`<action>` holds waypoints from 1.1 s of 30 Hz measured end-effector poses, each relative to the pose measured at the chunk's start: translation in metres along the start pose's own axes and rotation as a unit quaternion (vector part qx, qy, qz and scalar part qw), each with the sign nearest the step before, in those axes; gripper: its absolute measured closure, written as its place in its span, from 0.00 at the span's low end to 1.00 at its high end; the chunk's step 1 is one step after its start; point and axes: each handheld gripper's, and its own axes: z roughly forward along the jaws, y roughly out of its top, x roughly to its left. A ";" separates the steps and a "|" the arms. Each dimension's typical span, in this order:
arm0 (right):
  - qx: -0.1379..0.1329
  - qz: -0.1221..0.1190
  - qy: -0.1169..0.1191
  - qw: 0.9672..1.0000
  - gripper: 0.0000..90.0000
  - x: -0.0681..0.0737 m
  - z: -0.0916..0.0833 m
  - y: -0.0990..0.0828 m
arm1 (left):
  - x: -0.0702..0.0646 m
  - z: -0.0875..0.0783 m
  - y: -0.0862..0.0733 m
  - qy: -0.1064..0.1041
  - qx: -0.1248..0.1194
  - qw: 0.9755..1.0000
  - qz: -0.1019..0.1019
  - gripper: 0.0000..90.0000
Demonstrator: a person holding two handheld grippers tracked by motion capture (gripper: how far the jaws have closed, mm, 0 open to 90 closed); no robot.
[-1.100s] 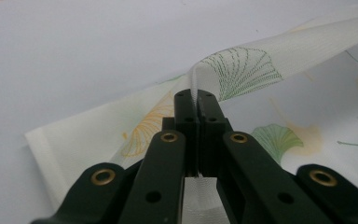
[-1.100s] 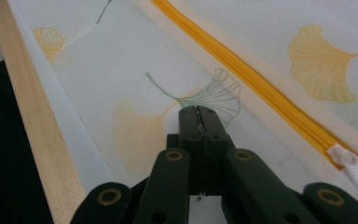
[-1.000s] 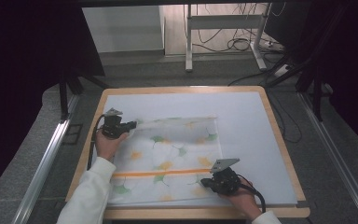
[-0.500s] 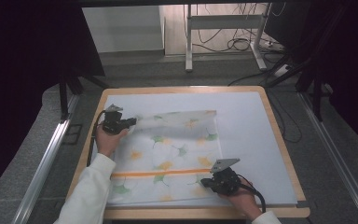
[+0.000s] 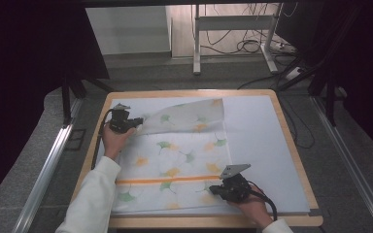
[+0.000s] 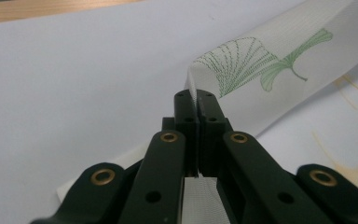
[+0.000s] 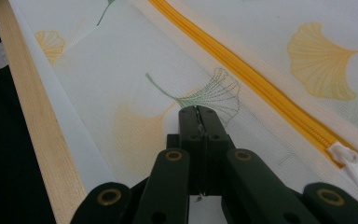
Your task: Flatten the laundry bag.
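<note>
A white mesh bag [image 5: 179, 160] printed with ginkgo leaves lies on the table [image 5: 267, 145], covering its left half from about 7 o'clock up to 11. The left claw [image 5: 135, 124], at 10 o'clock, is clamped shut on the bag's far corner, lifting that edge into a fold. The right claw [image 5: 216, 190], at 5 o'clock, is pinched shut on the mesh near the bag's orange zipper [image 5: 167, 180] and white pull [image 7: 354, 163].

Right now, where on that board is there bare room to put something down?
The white mat lies bare right of the mesh bag, out to the wooden rim. A narrower bare strip runs behind the bag's lifted far edge. The left half is crowded by the bag and both grippers.
</note>
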 end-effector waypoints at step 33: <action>-0.004 0.010 0.006 1.000 0.99 -0.002 0.000 -0.001 | -0.012 -0.069 0.032 -0.006 -0.099 0.993 0.060 0.41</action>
